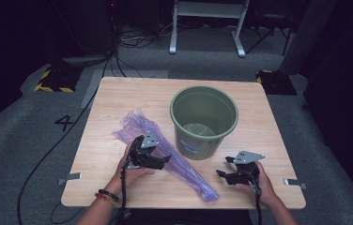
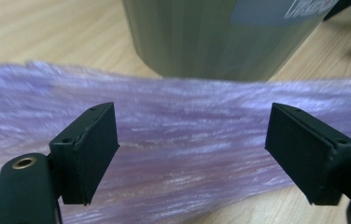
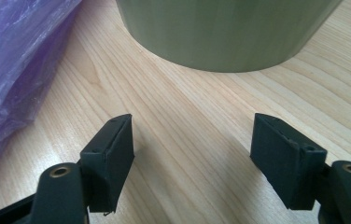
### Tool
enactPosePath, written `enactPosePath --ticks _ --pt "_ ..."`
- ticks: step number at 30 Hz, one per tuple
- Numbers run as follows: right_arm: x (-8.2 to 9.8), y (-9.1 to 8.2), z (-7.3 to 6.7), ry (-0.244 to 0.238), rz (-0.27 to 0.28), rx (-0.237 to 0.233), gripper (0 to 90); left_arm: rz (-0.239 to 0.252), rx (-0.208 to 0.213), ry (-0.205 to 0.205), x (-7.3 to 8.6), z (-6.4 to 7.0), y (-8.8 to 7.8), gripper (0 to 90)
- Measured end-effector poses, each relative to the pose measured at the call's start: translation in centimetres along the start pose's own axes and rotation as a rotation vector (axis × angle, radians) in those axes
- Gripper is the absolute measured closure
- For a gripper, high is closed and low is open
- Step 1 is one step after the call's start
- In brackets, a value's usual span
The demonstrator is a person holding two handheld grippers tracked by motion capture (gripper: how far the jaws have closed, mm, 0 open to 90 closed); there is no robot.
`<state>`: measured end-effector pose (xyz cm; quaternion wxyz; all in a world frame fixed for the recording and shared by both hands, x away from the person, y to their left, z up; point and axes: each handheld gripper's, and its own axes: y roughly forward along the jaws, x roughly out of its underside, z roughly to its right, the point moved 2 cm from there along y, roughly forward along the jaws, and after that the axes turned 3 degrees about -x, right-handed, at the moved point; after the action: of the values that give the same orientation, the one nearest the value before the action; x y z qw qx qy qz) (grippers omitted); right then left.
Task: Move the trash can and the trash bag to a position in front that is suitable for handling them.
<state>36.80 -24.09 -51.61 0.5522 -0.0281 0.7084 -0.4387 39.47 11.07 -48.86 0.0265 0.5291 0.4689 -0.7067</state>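
Observation:
A long purple plastic bag (image 1: 184,166) lies flat and crumpled across the wooden table (image 1: 118,93), running from mid-left toward the front edge. A green bucket (image 1: 204,121) stands upright just right of it. My left gripper (image 1: 165,159) hovers over the bag's middle, jaws wide apart; in the left gripper view the purple bag (image 2: 178,144) spreads beneath the open jaws with the bucket (image 2: 220,37) behind. My right gripper (image 1: 222,167) sits open over bare wood near the front right; in its view the bucket (image 3: 229,32) is ahead and the bag (image 3: 15,60) at left.
The bucket has a pale label (image 1: 191,149) on its front wall. Metal clips (image 1: 71,178) stick out at the table's left and right front corners. Cables (image 1: 48,154) trail over the grey carpet, and a white frame (image 1: 207,28) stands beyond the table.

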Motion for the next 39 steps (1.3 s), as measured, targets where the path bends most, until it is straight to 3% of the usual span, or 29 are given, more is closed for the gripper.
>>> enactPosePath --ticks 2,10,14,18,39 --pt "0.0 -0.1 0.0 -0.007 0.003 0.006 30.6 -0.040 -0.038 0.009 0.7 -0.1 0.6 17.7" --pt "0.1 -0.1 -0.1 -0.015 0.004 0.012 30.7 -0.094 -0.031 -0.022 2.1 -0.8 1.5 23.0" --pt "0.1 -0.1 -0.1 -0.014 0.004 0.012 30.6 -0.071 -0.020 -0.038 2.2 -1.0 1.4 24.7" --pt "0.1 -0.1 -0.1 -0.017 0.005 0.012 30.7 -0.067 -0.045 -0.003 2.4 -1.2 1.3 34.9" --pt "0.1 -0.1 -0.1 -0.012 0.004 0.011 30.4 -0.045 -0.048 0.010 2.7 -2.4 0.8 74.6"
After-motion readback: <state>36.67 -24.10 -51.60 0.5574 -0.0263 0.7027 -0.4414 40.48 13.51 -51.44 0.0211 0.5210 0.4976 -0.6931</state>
